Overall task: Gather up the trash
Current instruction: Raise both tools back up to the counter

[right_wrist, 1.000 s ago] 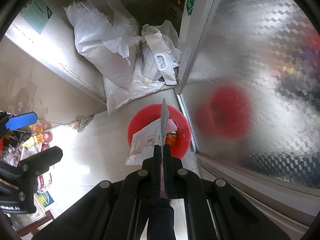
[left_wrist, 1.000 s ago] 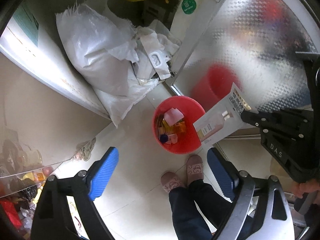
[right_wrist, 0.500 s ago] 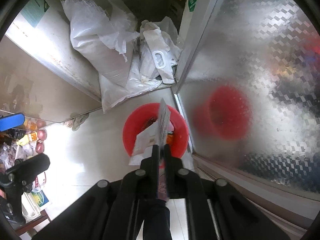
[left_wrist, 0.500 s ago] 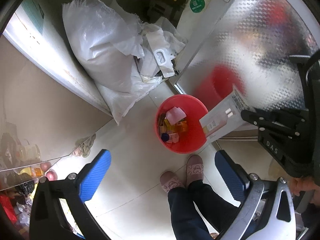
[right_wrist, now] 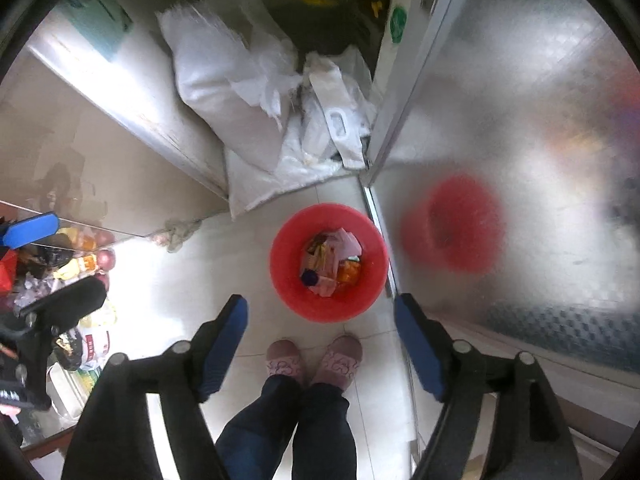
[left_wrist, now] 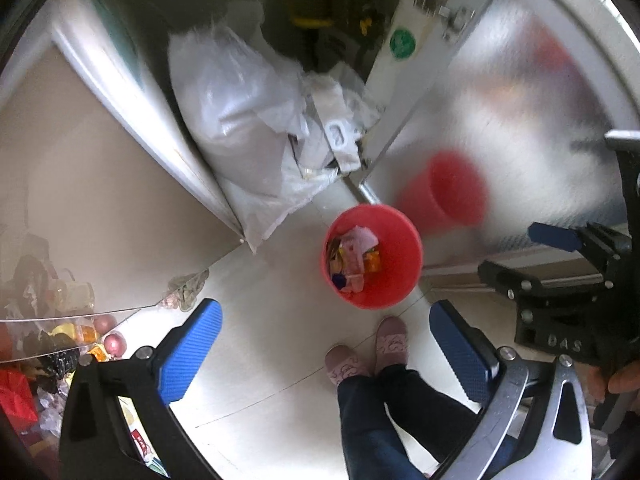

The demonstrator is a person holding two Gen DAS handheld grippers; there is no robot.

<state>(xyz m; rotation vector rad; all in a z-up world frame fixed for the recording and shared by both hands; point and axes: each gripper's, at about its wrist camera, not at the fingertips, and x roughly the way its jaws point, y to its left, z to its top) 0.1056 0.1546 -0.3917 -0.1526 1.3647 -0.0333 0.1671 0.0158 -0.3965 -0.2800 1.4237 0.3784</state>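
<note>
Above the red bin (right_wrist: 329,263) on the floor, the right claw (right_wrist: 321,350) is just opening wide, empty; the left claw (left_wrist: 325,356) is gaping empty too, trash lying inside.

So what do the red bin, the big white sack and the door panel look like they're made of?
Red bin: probably moulded plastic, with smooth, slightly glossy walls. White sack: looks like woven plastic, going by the frayed top edge. Door panel: seemingly patterned frosted glass in a metal frame, holding a blurred red reflection.
</note>
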